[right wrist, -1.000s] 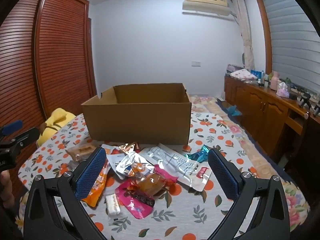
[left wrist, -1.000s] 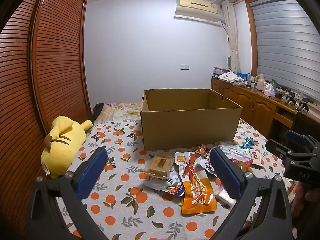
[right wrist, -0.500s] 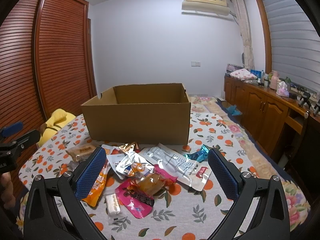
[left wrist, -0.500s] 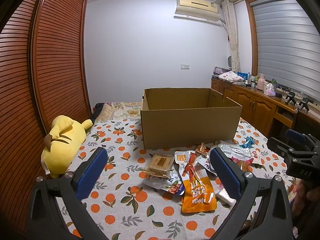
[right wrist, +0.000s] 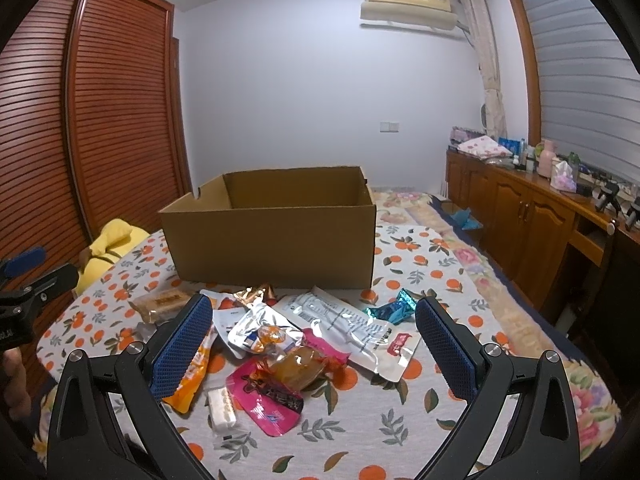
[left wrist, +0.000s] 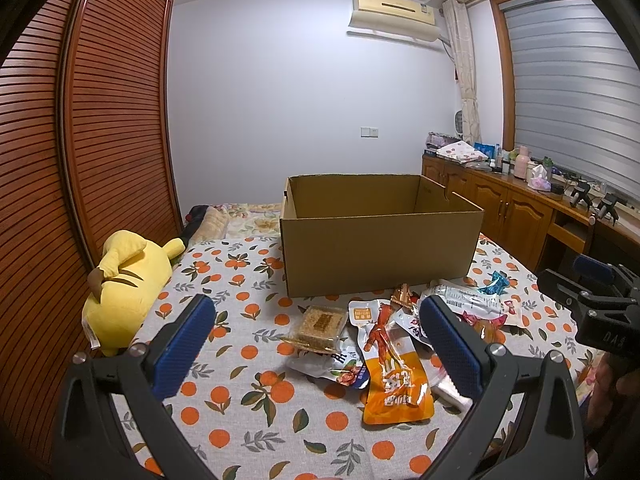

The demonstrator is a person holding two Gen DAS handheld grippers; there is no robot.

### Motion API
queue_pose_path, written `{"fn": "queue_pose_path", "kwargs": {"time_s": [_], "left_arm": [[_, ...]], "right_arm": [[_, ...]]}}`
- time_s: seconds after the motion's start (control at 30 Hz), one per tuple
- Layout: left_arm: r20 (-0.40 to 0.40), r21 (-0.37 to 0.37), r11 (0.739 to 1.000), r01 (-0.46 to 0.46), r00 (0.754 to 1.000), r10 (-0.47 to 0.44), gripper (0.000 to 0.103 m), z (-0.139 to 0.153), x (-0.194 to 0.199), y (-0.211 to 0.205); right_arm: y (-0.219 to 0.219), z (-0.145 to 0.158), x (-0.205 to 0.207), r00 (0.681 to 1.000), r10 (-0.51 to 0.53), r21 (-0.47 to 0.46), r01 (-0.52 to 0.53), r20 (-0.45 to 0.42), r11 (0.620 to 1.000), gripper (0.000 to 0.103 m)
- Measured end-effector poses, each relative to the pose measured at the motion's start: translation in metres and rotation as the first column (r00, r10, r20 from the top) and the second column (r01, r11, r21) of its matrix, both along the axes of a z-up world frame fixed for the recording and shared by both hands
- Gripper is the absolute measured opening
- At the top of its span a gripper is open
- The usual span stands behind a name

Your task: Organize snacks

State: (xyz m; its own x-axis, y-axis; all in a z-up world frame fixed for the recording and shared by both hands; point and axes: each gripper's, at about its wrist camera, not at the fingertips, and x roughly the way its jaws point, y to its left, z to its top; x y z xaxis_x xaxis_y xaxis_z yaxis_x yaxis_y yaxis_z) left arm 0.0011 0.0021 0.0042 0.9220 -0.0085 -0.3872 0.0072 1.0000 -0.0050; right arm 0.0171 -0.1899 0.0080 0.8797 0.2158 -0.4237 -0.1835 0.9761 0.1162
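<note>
Hovering wide open and empty, each hand-held gripper, left [left wrist: 314, 338] and right [right wrist: 314, 338], faces the snacks [right wrist: 304, 336] lying near the far cardboard box [right wrist: 272, 236].

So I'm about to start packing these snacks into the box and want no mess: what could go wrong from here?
The packets overlap in a heap: closing on the orange pouch may drag the clear-wrapped cake or the silver packets beside it.

The amber wrapped snack lies on the pink packet, so one grab could lift both and drop one.

The cardboard box has tall walls; a low carry might clip its rim.
</note>
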Motion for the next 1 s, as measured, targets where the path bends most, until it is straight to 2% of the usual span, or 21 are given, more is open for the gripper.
{"fn": "queue_pose_path", "kwargs": {"time_s": [1.0], "left_arm": [[-0.001, -0.001, 1.000, 0.004, 1.000, -0.004, 0.103, -0.0024, -0.0014, 0.0018]], "right_arm": [[-0.0011, 0.0032, -0.0005, 1.000, -0.004, -0.001, 0.004, 0.006, 1.000, 0.103]]}}
